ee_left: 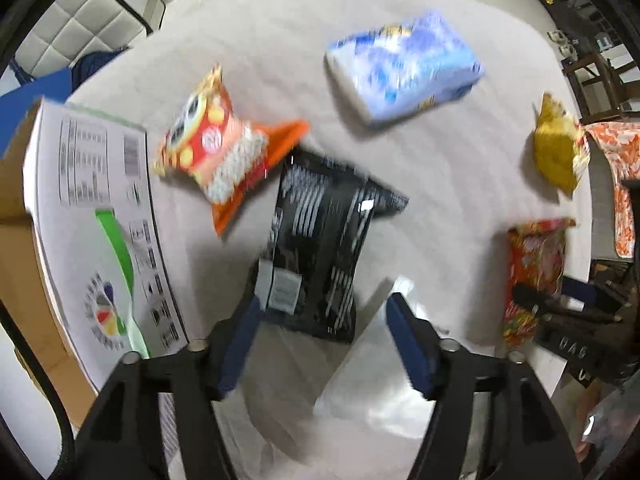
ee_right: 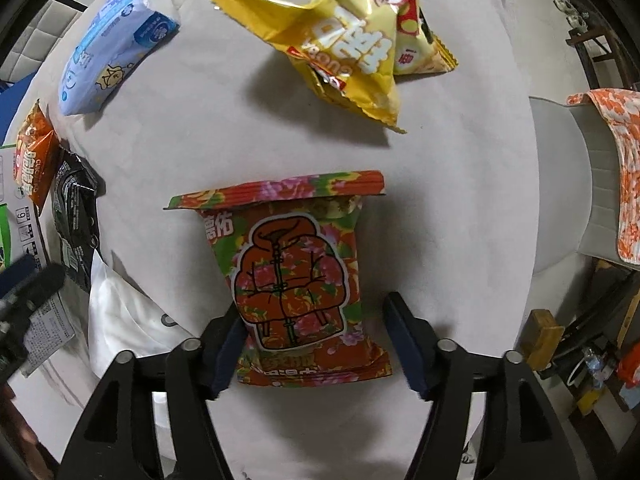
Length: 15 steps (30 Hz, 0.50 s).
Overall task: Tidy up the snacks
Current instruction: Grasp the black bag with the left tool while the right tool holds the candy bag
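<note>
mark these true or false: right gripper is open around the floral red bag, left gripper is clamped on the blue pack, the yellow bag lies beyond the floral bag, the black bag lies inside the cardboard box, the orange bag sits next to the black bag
1. The right hand-held gripper is open around the floral red bag. True.
2. The left hand-held gripper is clamped on the blue pack. False: it is open, and the pack lies far ahead on the table.
3. The yellow bag lies beyond the floral red bag. True.
4. The black bag lies inside the cardboard box. False: it lies on the table beside the box.
5. The orange bag sits next to the black bag. True.
</note>
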Each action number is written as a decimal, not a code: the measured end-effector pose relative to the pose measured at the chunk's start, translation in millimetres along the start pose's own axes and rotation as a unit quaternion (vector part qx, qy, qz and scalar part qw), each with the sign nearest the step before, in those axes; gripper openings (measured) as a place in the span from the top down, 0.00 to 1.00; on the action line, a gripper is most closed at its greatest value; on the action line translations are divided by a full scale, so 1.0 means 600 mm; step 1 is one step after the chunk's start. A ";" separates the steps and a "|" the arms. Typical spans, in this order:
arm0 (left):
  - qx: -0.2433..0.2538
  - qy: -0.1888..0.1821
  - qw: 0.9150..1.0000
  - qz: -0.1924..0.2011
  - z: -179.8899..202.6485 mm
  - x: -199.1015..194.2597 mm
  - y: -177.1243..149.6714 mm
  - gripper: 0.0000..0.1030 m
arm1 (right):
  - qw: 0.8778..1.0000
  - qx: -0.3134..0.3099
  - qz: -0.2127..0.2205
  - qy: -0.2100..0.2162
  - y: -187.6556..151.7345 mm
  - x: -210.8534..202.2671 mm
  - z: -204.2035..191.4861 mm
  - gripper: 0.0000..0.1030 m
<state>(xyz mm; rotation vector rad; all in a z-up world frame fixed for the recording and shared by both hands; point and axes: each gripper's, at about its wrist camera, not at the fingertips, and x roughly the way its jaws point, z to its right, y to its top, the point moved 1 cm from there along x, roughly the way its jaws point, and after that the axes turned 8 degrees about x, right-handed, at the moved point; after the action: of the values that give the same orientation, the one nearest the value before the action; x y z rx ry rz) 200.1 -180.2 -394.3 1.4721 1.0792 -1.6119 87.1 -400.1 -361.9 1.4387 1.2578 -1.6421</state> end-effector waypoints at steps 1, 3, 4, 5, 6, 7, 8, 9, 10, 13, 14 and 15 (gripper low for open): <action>0.002 0.000 1.000 0.006 -0.003 -0.004 0.002 0.35 | 1.000 0.003 -0.002 0.007 0.006 0.021 0.021 0.22; 0.004 0.001 1.000 0.007 0.002 -0.007 0.034 0.35 | 1.000 0.010 -0.003 0.019 0.013 0.011 0.035 0.16; 0.006 0.001 1.000 0.004 -0.005 -0.012 0.040 0.35 | 1.000 0.014 -0.003 0.022 0.017 0.010 0.036 0.16; 0.010 0.001 1.000 -0.002 0.002 -0.012 0.061 0.35 | 1.000 0.016 -0.003 0.020 0.020 0.009 0.038 0.16; 0.016 0.006 1.000 -0.015 0.003 -0.007 0.073 0.35 | 1.000 0.017 -0.002 0.017 0.016 0.009 0.040 0.16; 0.020 0.010 0.999 -0.025 0.004 0.003 0.082 0.35 | 1.000 0.017 -0.003 0.015 0.024 0.017 0.050 0.16; 0.025 0.012 0.999 -0.037 0.004 0.023 0.084 0.35 | 1.000 0.018 -0.005 0.015 0.052 0.028 0.060 0.16; 0.028 0.022 0.998 -0.045 0.000 0.038 0.095 0.33 | 1.000 0.020 -0.005 0.015 0.069 0.039 0.054 0.16; 0.029 0.029 0.998 -0.047 -0.004 0.047 0.100 0.34 | 1.000 0.022 -0.006 0.015 0.083 0.053 0.047 0.16; -0.001 0.005 1.000 -0.028 -0.018 0.067 0.099 0.38 | 1.000 0.027 0.001 0.014 0.117 0.071 0.055 0.16; -0.018 -0.008 1.000 -0.022 -0.030 0.065 0.093 0.40 | 1.000 0.028 0.006 0.013 0.122 0.073 0.052 0.17; -0.039 -0.021 0.999 -0.014 -0.042 0.064 0.086 0.42 | 0.999 0.028 0.010 0.012 0.153 0.078 0.037 0.19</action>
<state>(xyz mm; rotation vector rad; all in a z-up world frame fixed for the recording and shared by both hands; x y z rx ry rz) 252.9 -176.9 -439.2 1.3715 1.1300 -1.5957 150.6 -447.5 -431.7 1.5054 1.2150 -1.6624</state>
